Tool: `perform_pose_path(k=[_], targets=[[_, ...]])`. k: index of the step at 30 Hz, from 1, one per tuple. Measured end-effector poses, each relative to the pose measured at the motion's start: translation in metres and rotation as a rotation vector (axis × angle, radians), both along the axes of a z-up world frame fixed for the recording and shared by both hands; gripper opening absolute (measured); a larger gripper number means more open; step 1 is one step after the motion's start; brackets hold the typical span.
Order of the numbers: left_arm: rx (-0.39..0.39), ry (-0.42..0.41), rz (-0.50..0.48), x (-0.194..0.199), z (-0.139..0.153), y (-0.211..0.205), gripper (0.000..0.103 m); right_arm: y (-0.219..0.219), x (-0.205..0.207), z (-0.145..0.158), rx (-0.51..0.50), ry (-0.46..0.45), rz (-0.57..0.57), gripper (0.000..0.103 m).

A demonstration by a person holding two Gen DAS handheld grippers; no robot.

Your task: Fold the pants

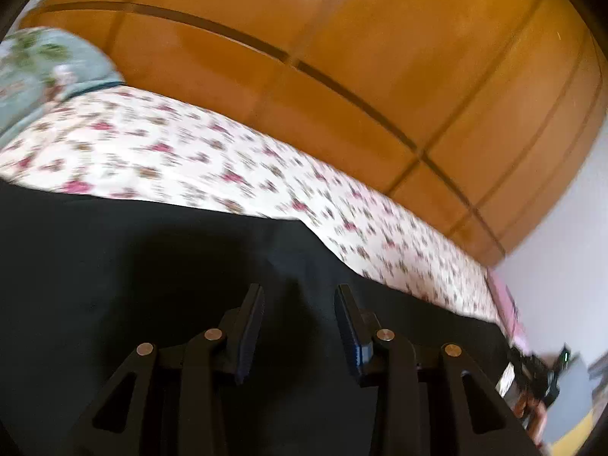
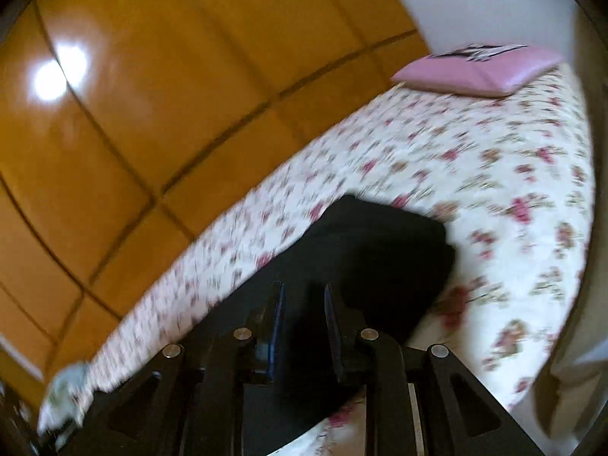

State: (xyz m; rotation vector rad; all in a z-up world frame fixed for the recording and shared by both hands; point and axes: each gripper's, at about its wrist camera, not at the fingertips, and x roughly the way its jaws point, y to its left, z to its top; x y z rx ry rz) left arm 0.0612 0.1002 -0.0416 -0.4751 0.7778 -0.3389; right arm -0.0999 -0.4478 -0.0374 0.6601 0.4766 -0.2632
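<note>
Both my grippers are empty, jaws apart: left gripper over the black pants, right gripper near their folded end, cloth running left from there

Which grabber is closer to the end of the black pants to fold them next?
Probably the right gripper: the end of the black pants lies just ahead of its open fingers. The left gripper faces only a broad dark stretch.
</note>
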Motion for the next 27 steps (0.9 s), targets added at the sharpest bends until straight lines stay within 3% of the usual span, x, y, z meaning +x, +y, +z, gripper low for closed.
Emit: perform_pose_path(k=[3,4,7,10,13,19,22,24,27], targets=[[0.078,0.03,0.007,0.014,-0.016,-0.009,0.039,0.002,0.016,-0.015,-0.017,0.065,0.023,0.023],[0.098,0.05,0.028,0.016,-0.023,-0.007,0.039,-0.001,0.021,-0.021,-0.032,0.105,0.008,0.017],[0.024,0.062,0.057,0.015,-0.029,0.005,0.039,-0.011,0.026,-0.032,-0.017,0.134,-0.042,0.012],[0.035,0.082,0.057,0.014,-0.023,0.006,0.039,0.001,0.019,-0.015,-0.044,0.151,-0.052,0.017],[0.037,0.078,0.068,0.021,-0.015,0.009,0.042,0.046,0.031,0.008,-0.116,0.074,0.104,0.023],[0.051,0.034,0.108,0.044,-0.017,0.021,0.043,0.184,0.1,0.024,-0.089,-0.01,0.662,0.026],[-0.075,0.008,0.107,0.039,-0.03,0.037,0.043,0.268,0.141,0.021,-0.084,0.019,0.927,0.026],[-0.121,-0.033,0.141,0.03,-0.03,0.047,0.047,0.311,0.162,0.016,-0.119,0.052,1.026,0.027],[-0.162,-0.067,0.162,0.023,-0.03,0.055,0.055,0.36,0.193,0.007,-0.128,0.092,1.111,0.043]])
